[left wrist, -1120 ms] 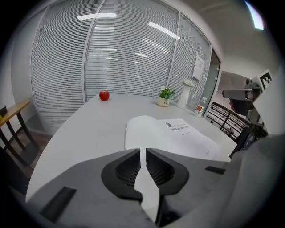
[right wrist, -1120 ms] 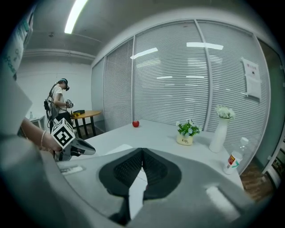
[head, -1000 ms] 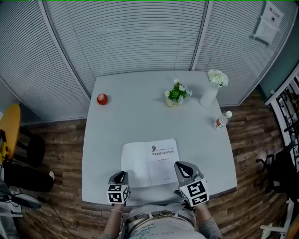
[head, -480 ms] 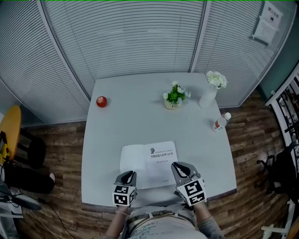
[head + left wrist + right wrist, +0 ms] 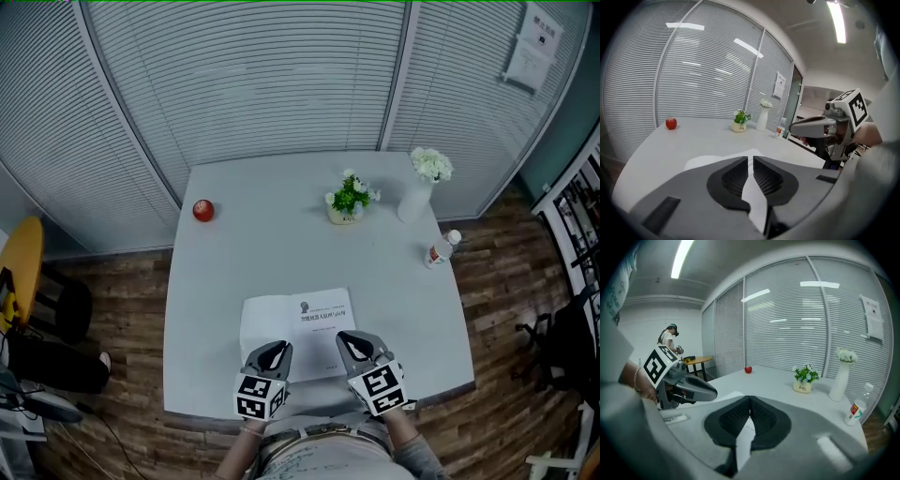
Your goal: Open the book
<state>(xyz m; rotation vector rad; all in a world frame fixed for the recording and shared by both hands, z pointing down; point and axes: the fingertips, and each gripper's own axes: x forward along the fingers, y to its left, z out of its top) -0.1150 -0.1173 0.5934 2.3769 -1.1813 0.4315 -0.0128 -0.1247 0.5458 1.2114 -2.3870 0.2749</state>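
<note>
Book (image 5: 298, 328) pages lie spread flat on the tabletop (image 5: 281, 244), directly under the tips of both tongs and reaching away ahead of them. A blank white leaf lies ahead of the left tongs (image 5: 274, 354) and a printed title page ahead of the right tongs (image 5: 354, 347). Both tongs hang over the book's near edge, close side by side, each tilted gently downward.

The left gripper view shows its jaws clenched, tips together, with only a thin slit through which the white paper below shows. Nothing appears pinched between them. The right gripper view shows the same: jaws drawn together, empty, white page visible beneath.

Judging by how the book lies, the opening itself looks essentially done: the cover is down and the first printed page faces up. The step in hand seems to be the close of the task rather than a fresh grasp.

If the book is meant to rest as it is, the next move calls for little more than lifting both tongs clear without dragging a leaf. If a further page is wanted, one pair must first spread its jaws and catch a page edge.

Far beyond the tongs stand an apple (image 5: 203, 210), a potted plant (image 5: 349, 197), a vase (image 5: 417, 192) and a bottle (image 5: 439, 249), all well apart from the book.
</note>
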